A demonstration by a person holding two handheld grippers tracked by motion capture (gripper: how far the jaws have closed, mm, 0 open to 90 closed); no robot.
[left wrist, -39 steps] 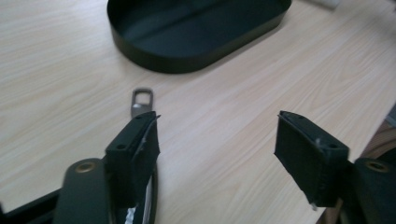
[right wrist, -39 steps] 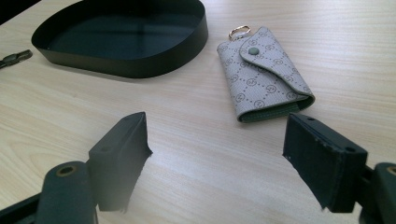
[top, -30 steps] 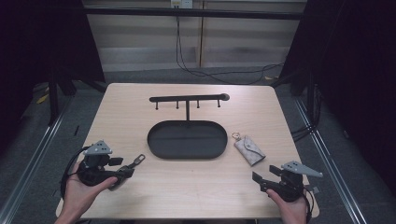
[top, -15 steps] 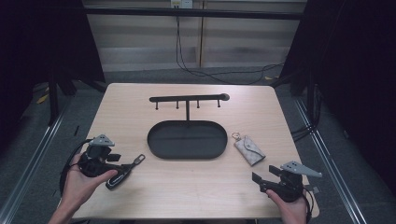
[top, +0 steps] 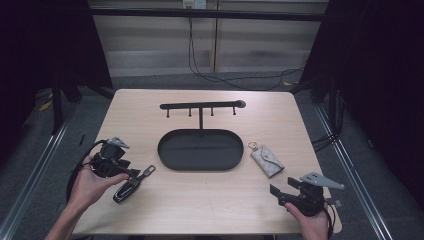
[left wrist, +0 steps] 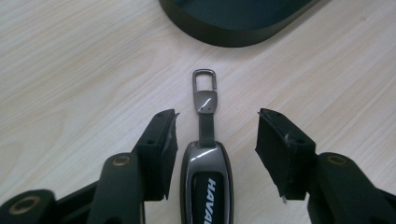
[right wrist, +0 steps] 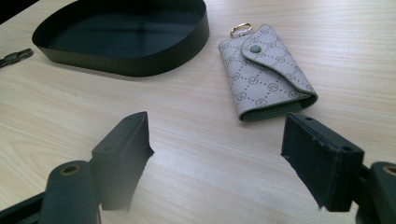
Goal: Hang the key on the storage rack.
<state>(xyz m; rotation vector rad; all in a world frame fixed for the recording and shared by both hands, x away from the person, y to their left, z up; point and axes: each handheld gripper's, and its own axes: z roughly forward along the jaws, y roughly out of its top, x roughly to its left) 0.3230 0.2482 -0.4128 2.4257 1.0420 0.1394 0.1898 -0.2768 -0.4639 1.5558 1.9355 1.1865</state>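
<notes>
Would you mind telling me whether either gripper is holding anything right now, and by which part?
Nothing is held. The left gripper straddles the car key fob, its just-closing jaws not yet touching it. The right gripper is open over bare table, short of the key pouch.

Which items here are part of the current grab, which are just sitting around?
In play:
- left gripper, jaws closing around the key
- car key fob, between them, not yet pinched

Idle:
- key pouch
- black oval tray
- hook rack
- right gripper, open
</notes>
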